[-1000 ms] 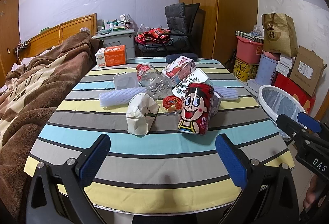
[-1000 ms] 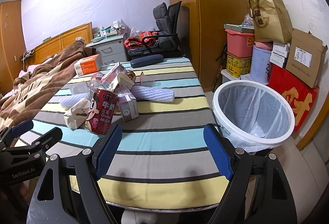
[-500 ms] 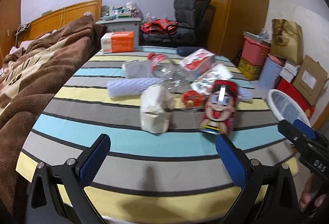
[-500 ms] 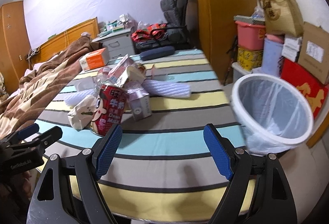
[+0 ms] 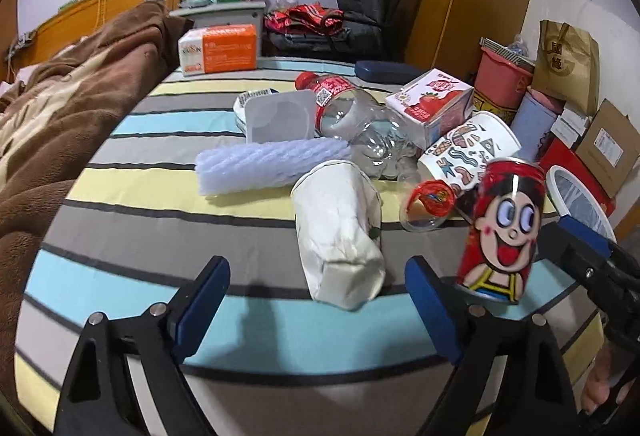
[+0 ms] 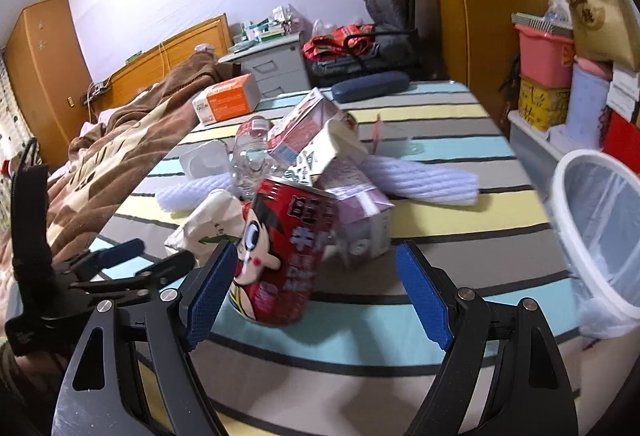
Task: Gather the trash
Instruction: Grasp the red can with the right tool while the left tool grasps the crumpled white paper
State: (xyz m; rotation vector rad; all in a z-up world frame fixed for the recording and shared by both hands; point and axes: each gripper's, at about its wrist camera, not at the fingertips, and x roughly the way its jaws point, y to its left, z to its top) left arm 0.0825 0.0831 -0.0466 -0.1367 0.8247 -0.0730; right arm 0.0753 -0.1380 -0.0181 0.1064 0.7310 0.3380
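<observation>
red cartoon-face drink can: nearer than before, upright, beside right gripper's left pad
right gripper: jaws apart
left gripper: jaws apart, closer to crumpled white paper bag

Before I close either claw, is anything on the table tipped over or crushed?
Yes. The clear plastic bottle lies on its side, crumpled, and the white paper bag beside it is squashed flat. The red can stands upright.

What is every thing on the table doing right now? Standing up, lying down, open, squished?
Red can: upright, not held.
White paper bag: lying down, crumpled.
Clear bottle: lying down, cap on.
Paper cup: on its side.
Strawberry carton: tipped over.
Foam sleeve: lying flat.
Bin: open, lined with a bag.
Left gripper: jaws open, empty.
Right gripper: jaws open, empty.
</observation>
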